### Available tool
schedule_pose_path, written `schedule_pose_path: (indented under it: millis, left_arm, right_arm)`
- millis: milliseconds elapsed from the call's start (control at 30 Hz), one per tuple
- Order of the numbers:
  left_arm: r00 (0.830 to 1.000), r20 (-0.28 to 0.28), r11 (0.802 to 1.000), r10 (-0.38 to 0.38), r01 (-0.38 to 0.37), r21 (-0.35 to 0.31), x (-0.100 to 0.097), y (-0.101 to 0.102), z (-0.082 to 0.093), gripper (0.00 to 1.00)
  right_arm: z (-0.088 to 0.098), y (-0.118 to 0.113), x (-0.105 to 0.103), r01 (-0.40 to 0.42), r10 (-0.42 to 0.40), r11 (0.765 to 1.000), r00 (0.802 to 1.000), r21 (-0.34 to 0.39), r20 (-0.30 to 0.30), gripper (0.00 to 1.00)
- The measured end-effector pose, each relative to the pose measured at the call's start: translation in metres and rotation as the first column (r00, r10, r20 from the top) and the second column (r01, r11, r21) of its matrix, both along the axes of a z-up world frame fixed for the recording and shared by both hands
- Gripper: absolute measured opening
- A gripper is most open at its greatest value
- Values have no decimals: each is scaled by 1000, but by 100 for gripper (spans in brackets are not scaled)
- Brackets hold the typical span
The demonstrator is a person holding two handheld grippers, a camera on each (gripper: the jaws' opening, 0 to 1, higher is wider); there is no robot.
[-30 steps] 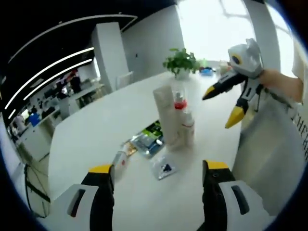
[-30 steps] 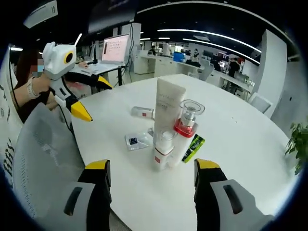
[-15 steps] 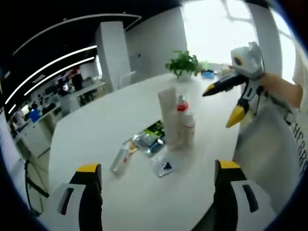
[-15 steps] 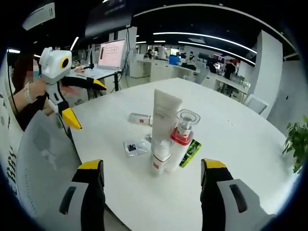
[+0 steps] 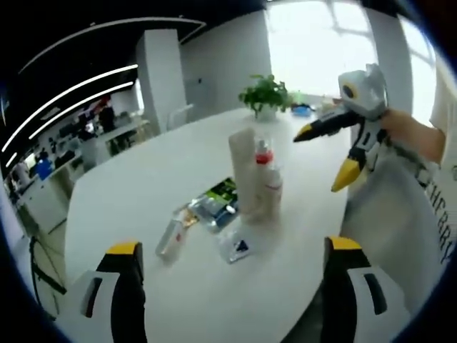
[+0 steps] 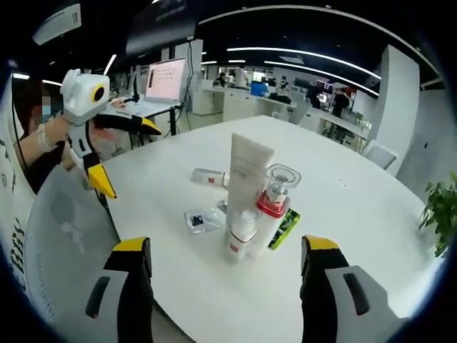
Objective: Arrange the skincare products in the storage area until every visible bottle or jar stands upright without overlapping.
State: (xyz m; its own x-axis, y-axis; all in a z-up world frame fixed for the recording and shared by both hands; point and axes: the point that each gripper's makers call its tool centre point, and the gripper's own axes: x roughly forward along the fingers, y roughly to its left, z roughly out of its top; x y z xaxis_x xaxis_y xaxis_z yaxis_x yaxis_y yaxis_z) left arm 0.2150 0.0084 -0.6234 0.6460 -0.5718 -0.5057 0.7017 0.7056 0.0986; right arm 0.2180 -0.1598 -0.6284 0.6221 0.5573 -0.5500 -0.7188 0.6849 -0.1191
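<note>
Both tools held above the round white surface point(image 6: 371, 207), neither touching any product. Left hand-held gripper point(image 5: 232, 250): jaws wide apart, nothing between them; it also comes into the right gripper view at upper left, held by a hand point(image 6: 44, 132), yellow tips spread. Right hand-held gripper point(image 6: 227, 246): jaws wide apart, empty; seen in the left gripper view at upper right, tips apart.

Skincare cluster sits near the middle of the surface. Tall white tube point(image 6: 245, 168) stands upright. Just beside it a bottle with red collar and clear cap point(image 6: 273, 200), upright, touching or nearly touching the tube. Small white bottle with red label point(image 6: 240, 232) stands upright in front of those two, against them. Green-black sachet point(image 6: 285, 227) lies flat by the red-collar bottle's base. Small clear packet with dark print point(image 6: 200, 219) lies flat near the cluster. A white tube with red band point(image 6: 209, 176) lies on its side, apart from the standing group. Left gripper view shows a foil packet point(image 5: 212, 209) flat beside the cluster. Potted plant point(image 5: 264, 93) at the far edge.
</note>
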Motion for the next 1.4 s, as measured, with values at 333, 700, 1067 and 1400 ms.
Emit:
schedule_pose_path:
  millis: [333,700,1067,1400]
  left_arm:
    - [1000,-26,1000,0,0,12,5,5,-8,99]
    - [998,-56,999,-17,19,35,8,2,-17,99]
    - [997,-69,996,-35,41,80,31,8,-31,94]
    - [997,-53,987,-51,59,147,61,12,-50,83]
  right_arm:
    - [3,2,4,4,-3,1000,1000,-15,13,92]
    - [2,1,9,22,-22,1000,1000,-13,19,100]
    - [-2,4,9,31,-31,1000,1000,7,0,100]
    - [-5,3,9,40,-40,999,999,14,-13,100]
